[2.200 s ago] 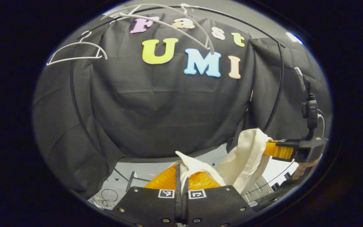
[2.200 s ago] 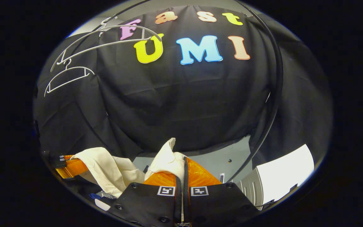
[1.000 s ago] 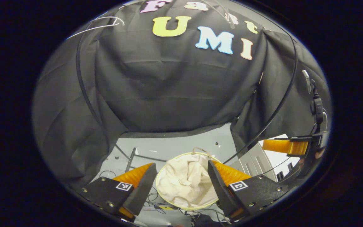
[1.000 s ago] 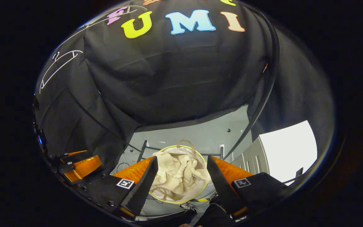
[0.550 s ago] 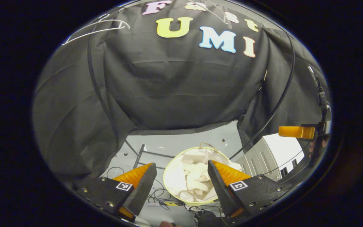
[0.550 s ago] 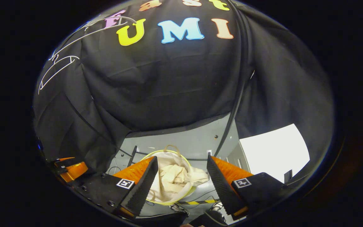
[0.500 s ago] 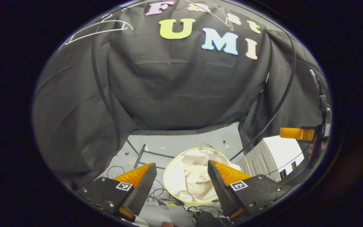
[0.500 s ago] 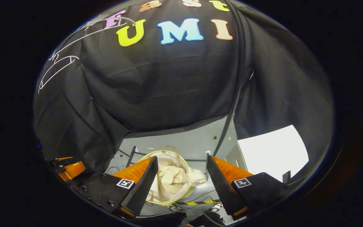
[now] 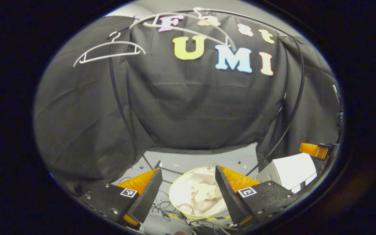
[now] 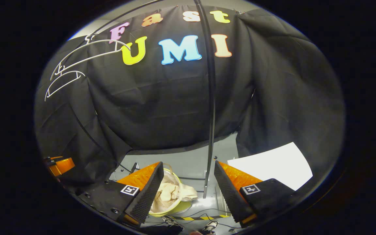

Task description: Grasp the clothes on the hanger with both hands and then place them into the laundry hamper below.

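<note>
Both grippers are wide open and empty — the left gripper (image 9: 188,189) and right gripper (image 10: 188,189) hang above the grey floor (image 10: 188,164). The clothes (image 9: 202,194) lie crumpled in the hamper (image 9: 176,209) (at six o'clock, between the fingers). Two bare hangers (image 9: 109,52) hang at eleven o'clock — black cloth behind.

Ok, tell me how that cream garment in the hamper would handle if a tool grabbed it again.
The cream garment lies crumpled in loose folds inside the hamper, so it is probably floppy and would drape from a pinch. It looks like thin fabric, so likely light. One edge spills over the rim in the right gripper view, so it may snag or drag there.
</note>
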Action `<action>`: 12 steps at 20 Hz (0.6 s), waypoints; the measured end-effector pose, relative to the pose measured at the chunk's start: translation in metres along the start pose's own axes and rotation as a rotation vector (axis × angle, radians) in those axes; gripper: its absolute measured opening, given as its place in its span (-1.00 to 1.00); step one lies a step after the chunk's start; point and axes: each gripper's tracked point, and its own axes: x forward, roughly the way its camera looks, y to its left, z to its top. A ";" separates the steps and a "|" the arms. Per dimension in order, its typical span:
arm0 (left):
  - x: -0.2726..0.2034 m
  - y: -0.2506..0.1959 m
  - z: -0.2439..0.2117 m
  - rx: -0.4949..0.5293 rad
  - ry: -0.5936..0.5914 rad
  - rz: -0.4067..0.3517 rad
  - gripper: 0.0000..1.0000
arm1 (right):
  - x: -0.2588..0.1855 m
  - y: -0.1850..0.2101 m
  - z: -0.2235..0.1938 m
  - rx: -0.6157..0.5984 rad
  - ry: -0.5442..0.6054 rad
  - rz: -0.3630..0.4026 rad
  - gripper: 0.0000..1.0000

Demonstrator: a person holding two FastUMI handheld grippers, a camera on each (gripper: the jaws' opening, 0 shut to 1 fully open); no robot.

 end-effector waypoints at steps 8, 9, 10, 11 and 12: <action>-0.107 -0.116 0.126 0.089 -0.365 -0.046 0.89 | -0.056 -0.047 0.090 -0.034 -0.322 0.009 0.96; -0.121 -0.131 0.135 0.071 -0.395 -0.058 0.89 | -0.064 -0.050 0.102 -0.036 -0.370 0.008 0.96; -0.133 -0.137 0.141 0.053 -0.420 -0.062 0.89 | -0.074 -0.053 0.116 -0.032 -0.417 0.012 0.96; -0.144 -0.142 0.150 0.037 -0.443 -0.063 0.88 | -0.084 -0.057 0.128 -0.023 -0.467 0.014 0.96; -0.150 -0.144 0.160 0.027 -0.457 -0.062 0.88 | -0.095 -0.061 0.139 -0.006 -0.514 0.013 0.95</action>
